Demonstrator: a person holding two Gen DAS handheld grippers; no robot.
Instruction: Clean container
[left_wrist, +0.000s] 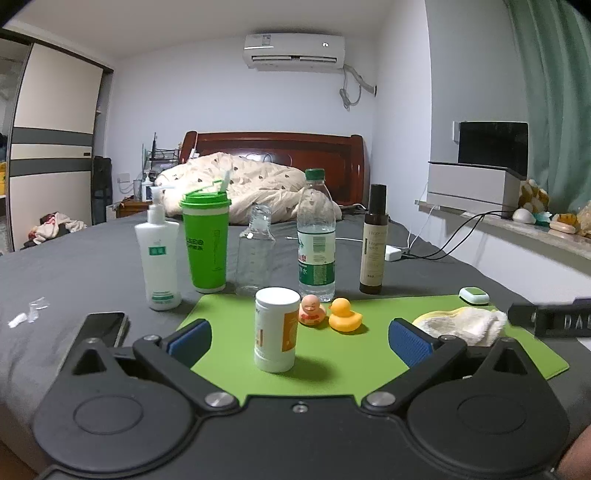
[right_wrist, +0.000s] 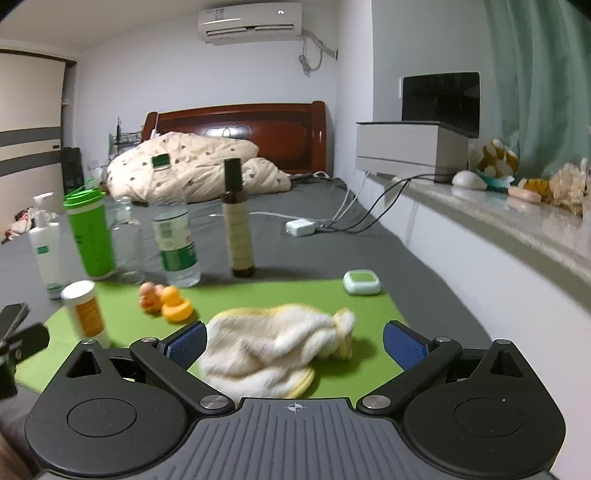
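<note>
A white container with an orange label (left_wrist: 276, 328) stands upright on the green mat (left_wrist: 332, 369), between the open jaws of my left gripper (left_wrist: 299, 341), slightly ahead of the pads. It also shows at the left of the right wrist view (right_wrist: 84, 310). A crumpled white and yellow cloth (right_wrist: 273, 343) lies on the mat (right_wrist: 362, 306) between the open jaws of my right gripper (right_wrist: 293, 341); it also shows in the left wrist view (left_wrist: 465, 323). Both grippers are empty.
Two rubber ducks (left_wrist: 332, 314) sit behind the container. A lotion pump bottle (left_wrist: 159, 258), green tumbler (left_wrist: 207, 243), clear bottle (left_wrist: 255, 251), water bottle (left_wrist: 316, 236) and brown spray bottle (left_wrist: 373, 243) stand in a row behind. A small green case (right_wrist: 361, 282) and a phone (left_wrist: 105, 325) lie nearby.
</note>
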